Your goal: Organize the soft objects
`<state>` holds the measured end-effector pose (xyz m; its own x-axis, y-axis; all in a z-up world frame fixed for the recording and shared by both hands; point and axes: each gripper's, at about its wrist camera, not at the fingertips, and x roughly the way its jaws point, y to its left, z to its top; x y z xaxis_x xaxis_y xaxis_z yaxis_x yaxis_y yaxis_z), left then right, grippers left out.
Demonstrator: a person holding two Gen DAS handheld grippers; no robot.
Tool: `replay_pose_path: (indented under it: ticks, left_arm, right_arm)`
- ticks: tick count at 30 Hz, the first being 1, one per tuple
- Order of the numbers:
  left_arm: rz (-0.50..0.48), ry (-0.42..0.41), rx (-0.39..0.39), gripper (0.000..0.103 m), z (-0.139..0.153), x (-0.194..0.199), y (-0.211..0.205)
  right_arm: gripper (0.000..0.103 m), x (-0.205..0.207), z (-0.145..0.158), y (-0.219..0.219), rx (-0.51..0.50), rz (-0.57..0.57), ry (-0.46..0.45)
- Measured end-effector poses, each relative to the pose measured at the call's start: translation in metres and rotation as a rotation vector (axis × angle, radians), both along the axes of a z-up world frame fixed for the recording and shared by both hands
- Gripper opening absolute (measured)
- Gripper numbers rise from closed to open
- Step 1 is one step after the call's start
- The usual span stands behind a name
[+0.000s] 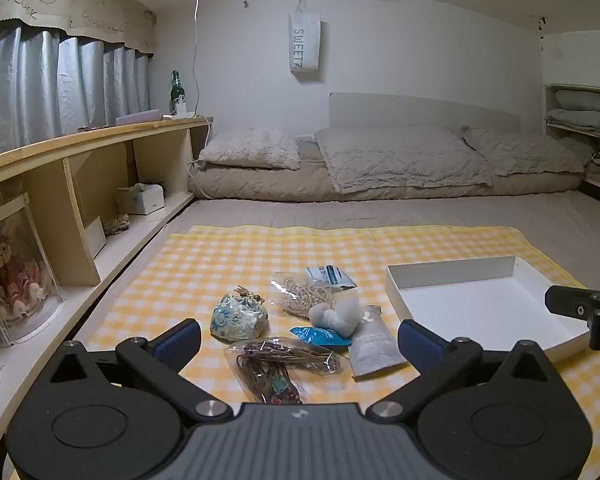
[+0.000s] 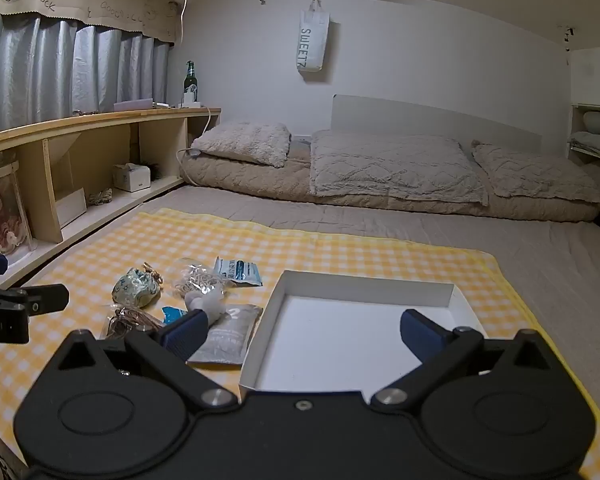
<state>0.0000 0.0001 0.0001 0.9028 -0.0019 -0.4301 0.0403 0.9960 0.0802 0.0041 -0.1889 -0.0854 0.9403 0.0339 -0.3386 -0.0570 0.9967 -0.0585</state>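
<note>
Both claws wide, holding nothing. Left claw (image 1: 298, 338) nearer: soft pile dead ahead at twelve, grey pouch (image 1: 374, 344) lengthwise; white tray (image 1: 452, 268) at two.

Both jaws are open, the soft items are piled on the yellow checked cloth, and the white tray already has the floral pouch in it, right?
Not quite. The right wrist view shows the white tray empty; the floral pouch lies on the yellow checked cloth with the other items. The rest holds.
</note>
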Motion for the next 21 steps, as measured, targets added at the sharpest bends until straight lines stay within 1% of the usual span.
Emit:
replay_pose_path:
  ticks: [21]
  left_arm:
    - [0.000, 0.006, -0.004, 0.103, 0.0003, -0.0004, 0.0003]
  right_arm:
    - [0.103, 0.0025, -0.0017, 0.0018, 0.000, 0.000, 0.000]
